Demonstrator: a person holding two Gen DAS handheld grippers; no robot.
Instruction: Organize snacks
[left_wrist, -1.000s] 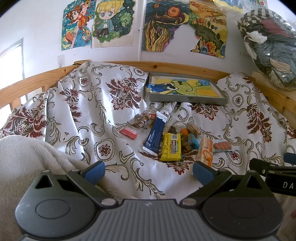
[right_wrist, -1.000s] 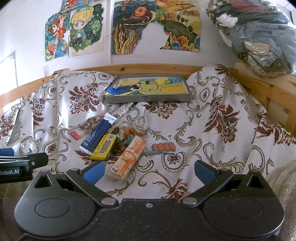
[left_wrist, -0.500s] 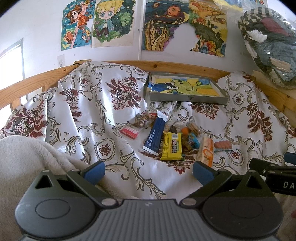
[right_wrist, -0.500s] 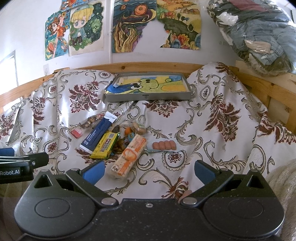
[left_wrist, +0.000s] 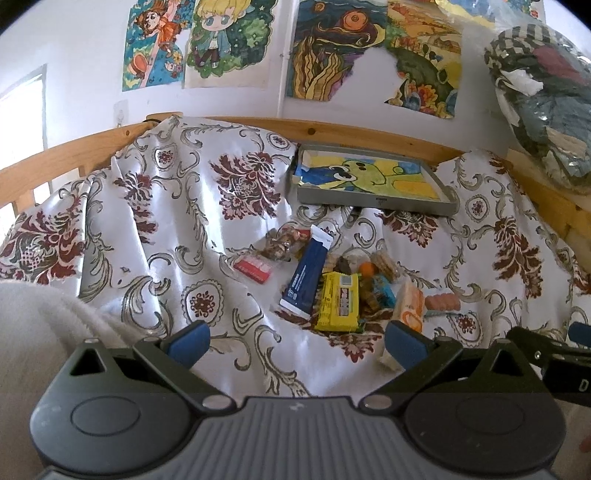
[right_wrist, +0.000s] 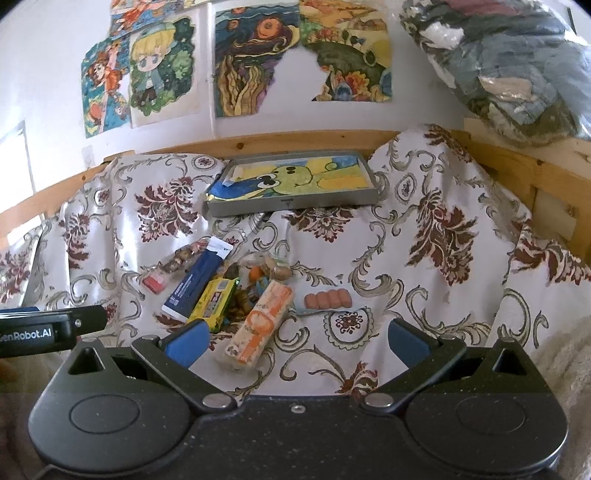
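Right claw edged closer to snack pile on bed; left claw unmoved. Both wide open, empty. Sorting into tray not started.

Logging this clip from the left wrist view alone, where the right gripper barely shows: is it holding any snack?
Observer: No. The right gripper is wide open and empty above the bedspread.
Operator: My own finger hides the near end of the orange packet. Is anything on it?
Observer: No. In the right wrist view the orange packet lies whole and uncovered, nearer that gripper's left finger.
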